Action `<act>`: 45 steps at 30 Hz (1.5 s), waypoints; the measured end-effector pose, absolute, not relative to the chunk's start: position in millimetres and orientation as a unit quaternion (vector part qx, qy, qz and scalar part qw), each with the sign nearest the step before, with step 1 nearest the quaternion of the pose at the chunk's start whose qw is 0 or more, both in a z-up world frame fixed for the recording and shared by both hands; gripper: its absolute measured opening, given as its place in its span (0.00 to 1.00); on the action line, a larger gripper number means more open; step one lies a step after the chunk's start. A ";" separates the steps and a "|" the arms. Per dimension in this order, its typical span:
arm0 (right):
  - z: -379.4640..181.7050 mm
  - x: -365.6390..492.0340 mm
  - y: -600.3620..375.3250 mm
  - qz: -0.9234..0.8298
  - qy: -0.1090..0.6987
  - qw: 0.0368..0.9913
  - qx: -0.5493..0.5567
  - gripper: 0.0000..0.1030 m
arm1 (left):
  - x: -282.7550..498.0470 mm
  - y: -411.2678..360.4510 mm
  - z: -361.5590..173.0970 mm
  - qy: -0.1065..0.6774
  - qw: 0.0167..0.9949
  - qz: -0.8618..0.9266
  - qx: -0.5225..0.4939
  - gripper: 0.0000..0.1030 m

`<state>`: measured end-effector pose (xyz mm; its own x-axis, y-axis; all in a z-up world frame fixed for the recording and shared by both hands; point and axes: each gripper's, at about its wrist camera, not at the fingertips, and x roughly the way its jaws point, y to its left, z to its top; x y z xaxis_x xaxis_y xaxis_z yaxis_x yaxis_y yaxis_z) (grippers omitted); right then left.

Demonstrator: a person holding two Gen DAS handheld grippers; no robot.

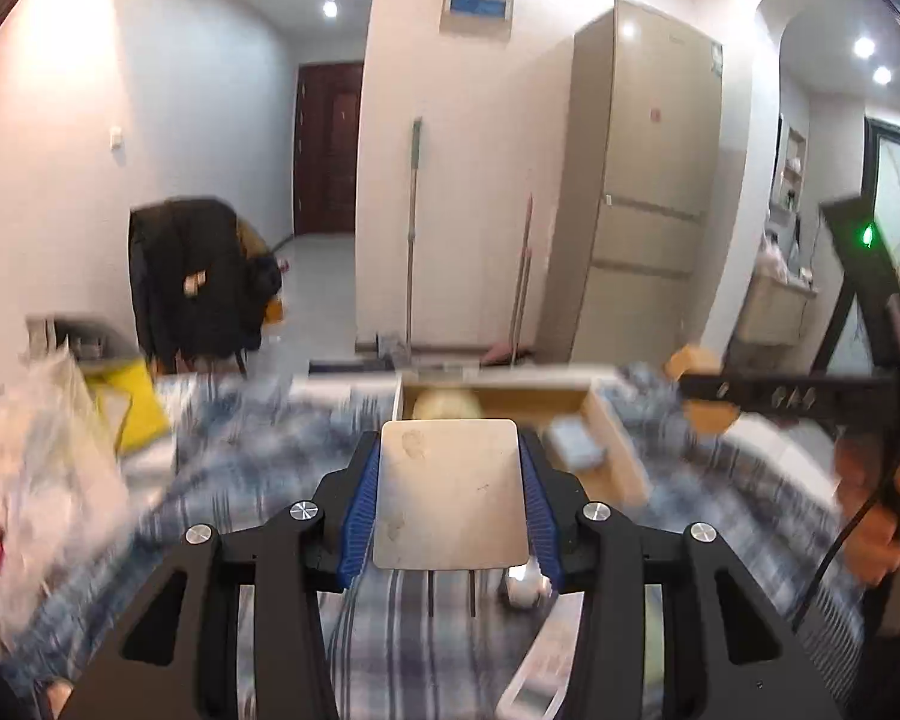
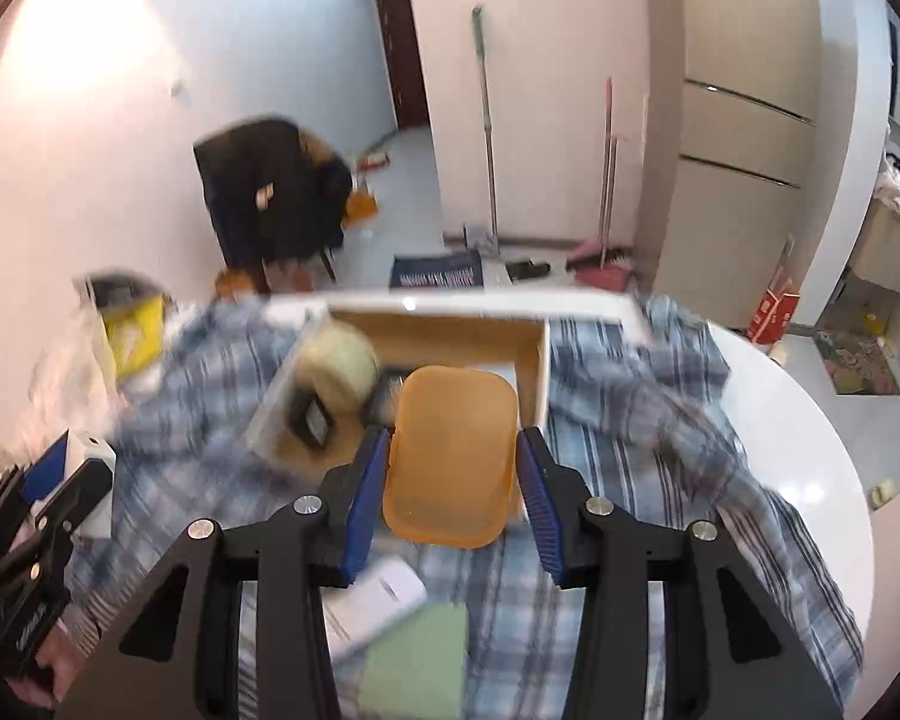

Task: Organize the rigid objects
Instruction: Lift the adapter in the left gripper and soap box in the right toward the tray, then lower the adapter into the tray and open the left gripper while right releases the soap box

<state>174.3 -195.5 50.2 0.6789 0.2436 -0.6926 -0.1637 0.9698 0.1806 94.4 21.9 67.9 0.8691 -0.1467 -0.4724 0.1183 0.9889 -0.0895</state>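
Item 1: metal plate (image 1: pixel 449 495), flat, square with rounded corners, smudged. Clamped by its two side edges between the blue pads of the left gripper (image 1: pixel 450 498), raised above the plaid cloth (image 1: pixel 258 480).

Item 2: orange plastic tray (image 2: pixel 450 456), translucent, rounded rectangle. Gripped by its sides between the blue pads of the right gripper (image 2: pixel 453 480), held just in front of the wooden box (image 2: pixel 450 330). The same tray shows at the right of the left wrist view, edge-on and blurred.

Item 3: wooden box, one, open-topped, resting on the cloth beyond both grippers. Contents: one pale rounded object (image 2: pixel 339 369) at its left end, and a dark framed item (image 2: pixel 312 420) below that; other contents too blurred to name.

Loose on the cloth under the right gripper: one white block (image 2: pixel 384 594), one green flat piece (image 2: pixel 420 660). One shiny small object (image 1: pixel 525 585) lies below the plate.

Surroundings: white table (image 2: pixel 810 480) under the cloth; clear plastic bags (image 1: pixel 36 450) and a yellow packet (image 1: pixel 132 408) at left; one draped chair (image 1: pixel 198 276); one tall refrigerator (image 1: pixel 648 180); two long-handled cleaning tools against the wall (image 1: pixel 414 228).
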 end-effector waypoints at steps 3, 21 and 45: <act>66.9 190.5 -199.3 0.108 0.364 0.920 0.101 0.41 | 111.8 2.6 100.7 0.229 0.970 -0.074 -0.023 0.45; -17.4 289.8 -240.4 0.060 0.441 0.888 0.111 0.41 | 293.0 -73.5 7.6 0.399 0.910 -0.109 -0.038 0.45; -50.7 306.9 -244.5 0.063 0.482 0.864 0.128 0.41 | 301.3 -82.7 -67.5 0.431 0.898 -0.087 -0.001 0.45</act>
